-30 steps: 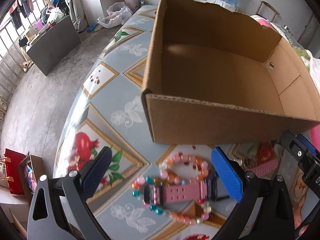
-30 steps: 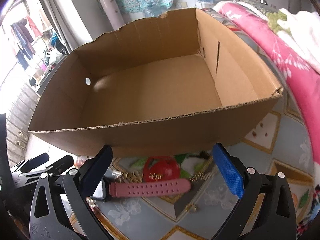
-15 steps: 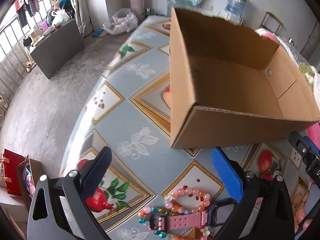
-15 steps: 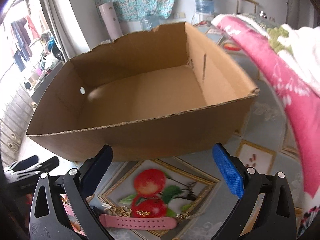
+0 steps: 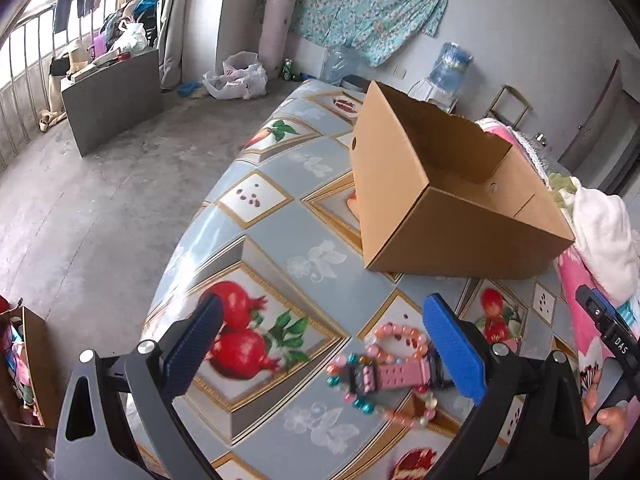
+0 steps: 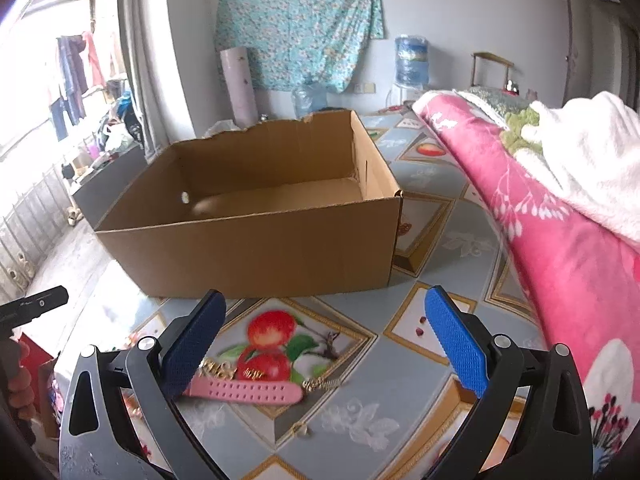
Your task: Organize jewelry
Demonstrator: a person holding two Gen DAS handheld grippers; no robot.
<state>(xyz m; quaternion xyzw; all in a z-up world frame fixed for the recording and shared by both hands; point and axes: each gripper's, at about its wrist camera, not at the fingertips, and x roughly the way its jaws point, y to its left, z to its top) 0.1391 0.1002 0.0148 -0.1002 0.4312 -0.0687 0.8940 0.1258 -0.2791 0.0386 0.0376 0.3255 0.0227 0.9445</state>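
My left gripper (image 5: 320,354): jaws apart, empty. My right gripper (image 6: 326,354): jaws apart, empty. Pink watch (image 5: 394,376) on bead bracelet (image 5: 400,334), lower right; cardboard box (image 5: 452,236) upper right; 1 pink strap (image 6: 244,392), lower left.

Daylight enters from the barred window (image 5: 24,92) at the left edge of both views and overexposes it. The cardboard box (image 6: 256,216) has a shaded interior and casts a soft shadow. Motion blur softens the bead bracelet (image 5: 396,364) and the tablecloth (image 5: 280,240). Fisheye curvature bends the margins; corners vignette black.
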